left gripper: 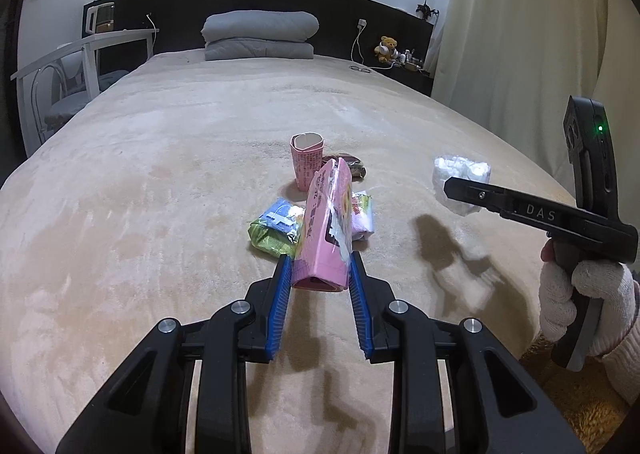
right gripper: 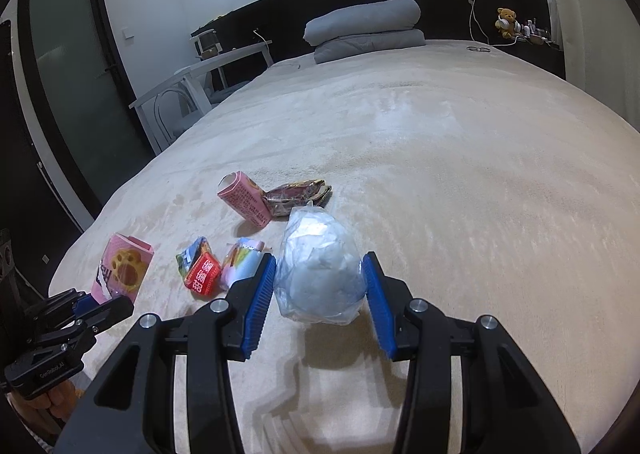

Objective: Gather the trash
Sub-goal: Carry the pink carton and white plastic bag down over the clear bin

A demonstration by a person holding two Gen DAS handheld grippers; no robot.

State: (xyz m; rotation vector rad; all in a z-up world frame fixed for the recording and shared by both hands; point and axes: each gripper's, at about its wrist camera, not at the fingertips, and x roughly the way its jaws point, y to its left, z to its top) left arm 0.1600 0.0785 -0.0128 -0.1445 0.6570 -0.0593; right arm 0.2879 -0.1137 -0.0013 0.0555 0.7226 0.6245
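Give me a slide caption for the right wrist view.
Right gripper holding a clear plastic bag above a bed.

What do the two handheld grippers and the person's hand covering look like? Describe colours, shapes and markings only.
Each gripper, left and right, has black angular linkage arms with silver round pivots and ridged blue pads. The right one carries white "DAS" lettering and a green light. The hand wears a white knit glove.

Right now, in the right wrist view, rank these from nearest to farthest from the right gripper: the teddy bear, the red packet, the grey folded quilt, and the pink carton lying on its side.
1. Red packet, just left of the right gripper.
2. Pink carton, mid-bed, ahead left.
3. Grey folded quilt, by the headboard.
4. Teddy bear, far right shelf.
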